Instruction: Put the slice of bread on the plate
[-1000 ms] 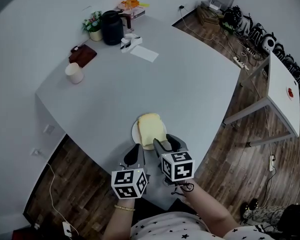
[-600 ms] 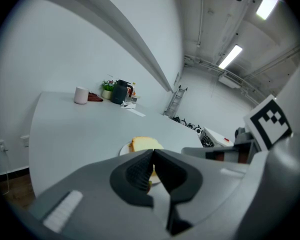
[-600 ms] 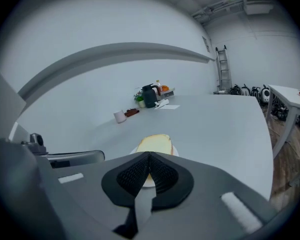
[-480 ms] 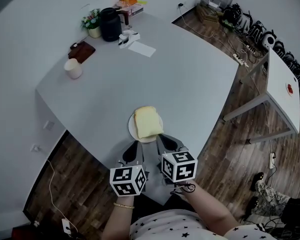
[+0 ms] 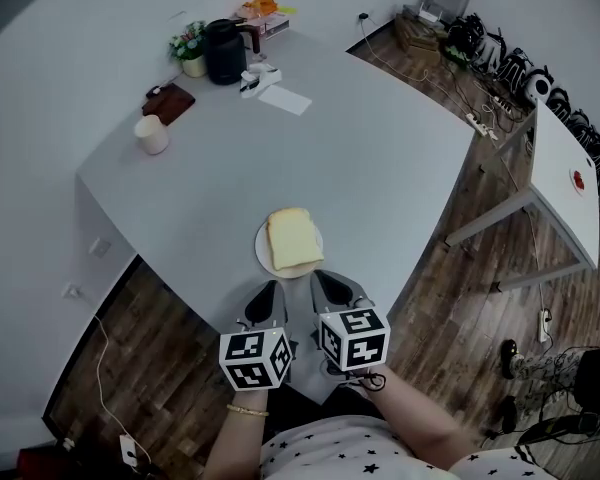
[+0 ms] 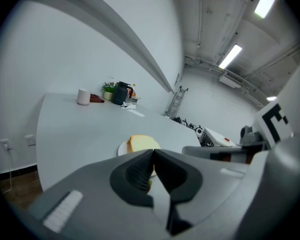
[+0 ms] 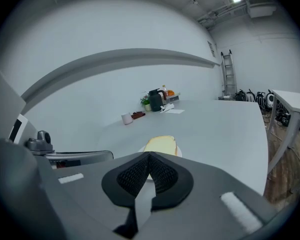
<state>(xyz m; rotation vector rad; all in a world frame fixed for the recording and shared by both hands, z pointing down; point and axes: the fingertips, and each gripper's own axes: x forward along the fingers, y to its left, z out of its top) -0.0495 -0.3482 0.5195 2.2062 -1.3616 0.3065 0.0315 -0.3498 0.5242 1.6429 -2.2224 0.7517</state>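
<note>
Pulled back from the plate (image 5: 261, 251), the left gripper (image 5: 269, 296) and right gripper (image 5: 328, 284) are both clenched and empty, with the bread (image 5: 292, 240) flat on that plate; retreating straight back should avoid nudging it.

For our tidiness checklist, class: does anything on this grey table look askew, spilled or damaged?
Nothing is spilled or damaged. The pale square slice of bread lies off-centre on the round white plate, crowding its far rim.

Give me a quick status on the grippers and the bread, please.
Left gripper shut, empty. Right gripper shut, empty. Bread slice lying on plate. Nothing in the way.
</note>
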